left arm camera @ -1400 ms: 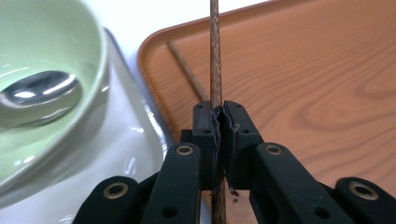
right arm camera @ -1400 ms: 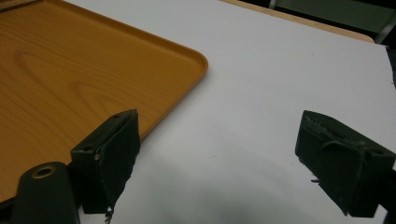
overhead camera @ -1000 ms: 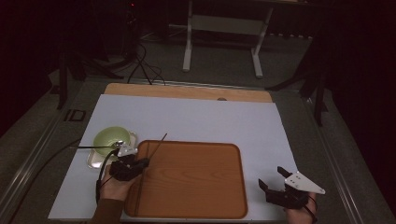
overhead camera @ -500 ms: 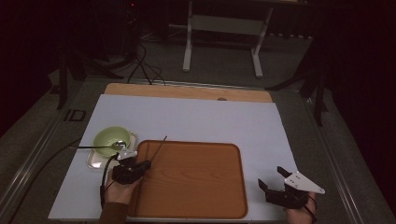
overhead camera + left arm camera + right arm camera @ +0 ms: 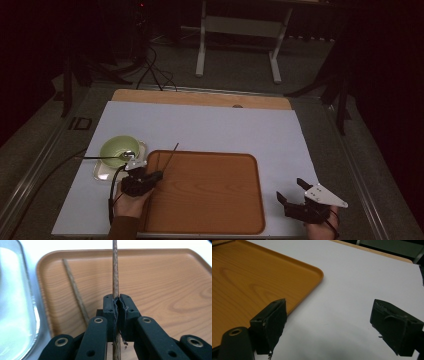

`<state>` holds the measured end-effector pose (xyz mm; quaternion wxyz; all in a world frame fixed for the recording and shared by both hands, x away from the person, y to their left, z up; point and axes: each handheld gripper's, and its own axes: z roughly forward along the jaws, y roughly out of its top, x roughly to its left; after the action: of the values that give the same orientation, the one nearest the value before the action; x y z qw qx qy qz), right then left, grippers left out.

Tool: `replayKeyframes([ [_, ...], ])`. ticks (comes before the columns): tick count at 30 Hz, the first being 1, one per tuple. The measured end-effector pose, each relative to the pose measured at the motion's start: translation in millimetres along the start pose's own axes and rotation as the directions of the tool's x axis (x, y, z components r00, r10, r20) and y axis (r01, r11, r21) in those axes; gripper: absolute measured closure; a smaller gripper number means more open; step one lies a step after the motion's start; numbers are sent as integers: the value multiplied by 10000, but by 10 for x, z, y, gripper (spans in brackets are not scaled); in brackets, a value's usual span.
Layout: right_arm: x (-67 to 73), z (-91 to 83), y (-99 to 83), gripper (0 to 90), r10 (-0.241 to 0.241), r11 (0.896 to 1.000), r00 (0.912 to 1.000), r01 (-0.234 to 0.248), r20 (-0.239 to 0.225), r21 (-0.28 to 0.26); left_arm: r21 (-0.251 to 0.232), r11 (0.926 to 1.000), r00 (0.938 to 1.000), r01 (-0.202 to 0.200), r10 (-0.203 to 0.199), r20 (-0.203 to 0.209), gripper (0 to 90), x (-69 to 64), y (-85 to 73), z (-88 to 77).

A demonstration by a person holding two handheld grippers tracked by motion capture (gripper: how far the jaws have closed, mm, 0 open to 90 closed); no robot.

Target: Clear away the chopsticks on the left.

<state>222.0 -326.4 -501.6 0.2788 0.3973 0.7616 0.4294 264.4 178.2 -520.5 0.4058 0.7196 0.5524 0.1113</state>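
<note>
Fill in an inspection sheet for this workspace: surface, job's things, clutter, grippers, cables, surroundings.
Surface: white sheet over a wooden table.
Job's things: one chopstick clamped upright in the left gripper view; second chopstick lying in the wooden tray.
Clutter: green bowl with a spoon on a metal dish, left of the tray.
Grippers: left gripper shut on the chopstick; right gripper open, over the sheet.
Cables: black cable at the left gripper.
Surroundings: dark floor, white stand.

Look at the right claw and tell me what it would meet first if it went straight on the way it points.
The right claw, open, points over bare white table cover. Its line passes right of the wooden tray corner, so the way looks free up to the table's far wooden edge, though depth is hard to judge.
</note>
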Motion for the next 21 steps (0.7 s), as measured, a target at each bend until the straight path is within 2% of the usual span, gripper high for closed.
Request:
replayKeyframes([
  [2, 2, -3, 1, 138, -10, 10000, 10000, 10, -15, -5, 13, 10000, 9993, -75, 75, -369, 844, 8, -18, -12],
  [3, 2, -3, 1, 138, -10, 10000, 10000, 10, -15, -5, 13, 10000, 9993, -75, 75, -369, 843, 8, -18, -12],
  [4, 2, -4, 0, 138, -11, 10000, 10000, 11, -10, -6, -47, 10000, 9985, 6, -8, -555, 843, 30, -54, -33],
  [14, 2, -2, 1, 138, -10, 10000, 10000, 10, 2, 5, -111, 9998, 9917, 190, -203, -1270, 817, 73, -235, -112],
  [16, 2, -1, 1, 138, -25, 10000, 10000, 25, -1, 1, -111, 9998, 9917, 190, -203, -1270, 813, 73, -235, -112],
  [17, 6, 1, 2, 138, -36, 10000, 10000, 36, -4, 2, 6, 9999, 9873, 120, -118, -1584, 807, 58, -278, -141],
  [21, 5, 1, 2, 138, -27, 10000, 10000, 27, 3, -10, 139, 9998, 9840, -150, 172, -1774, 801, 2, -302, -153],
])
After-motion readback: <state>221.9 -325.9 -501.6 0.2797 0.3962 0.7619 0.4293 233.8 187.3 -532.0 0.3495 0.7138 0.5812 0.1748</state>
